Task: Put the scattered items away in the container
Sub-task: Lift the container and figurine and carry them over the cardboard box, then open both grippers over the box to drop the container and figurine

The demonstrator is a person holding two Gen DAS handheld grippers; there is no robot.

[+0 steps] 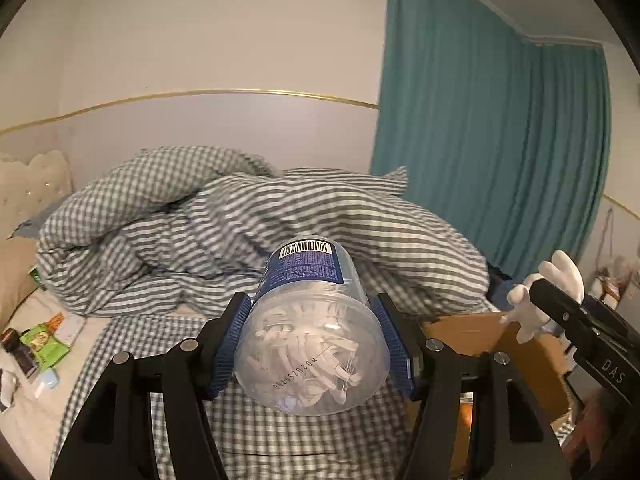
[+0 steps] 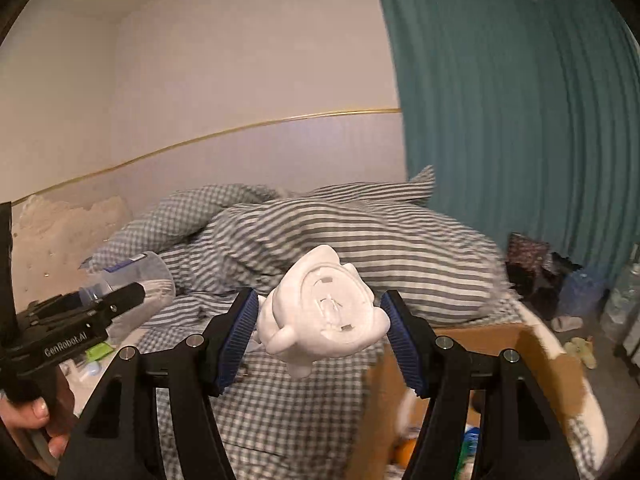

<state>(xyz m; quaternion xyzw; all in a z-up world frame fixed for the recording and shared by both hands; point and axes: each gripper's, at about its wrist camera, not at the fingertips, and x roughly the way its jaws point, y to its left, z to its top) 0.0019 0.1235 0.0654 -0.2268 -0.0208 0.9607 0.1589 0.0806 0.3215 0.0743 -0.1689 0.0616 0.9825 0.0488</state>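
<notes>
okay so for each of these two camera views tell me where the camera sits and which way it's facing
Left wrist: sits on the left tool, looking along its fingers over the bed at the wall and curtain; its fingers clamp a clear jar; the right tool shows at right.
Right wrist: sits on the right tool, facing likewise; it clamps a white figurine; the left tool and a hand show at left.
Shared: striped duvet, teal curtain, cardboard box.

Dim warm light, fisheye-warped, motion-blurred
</notes>
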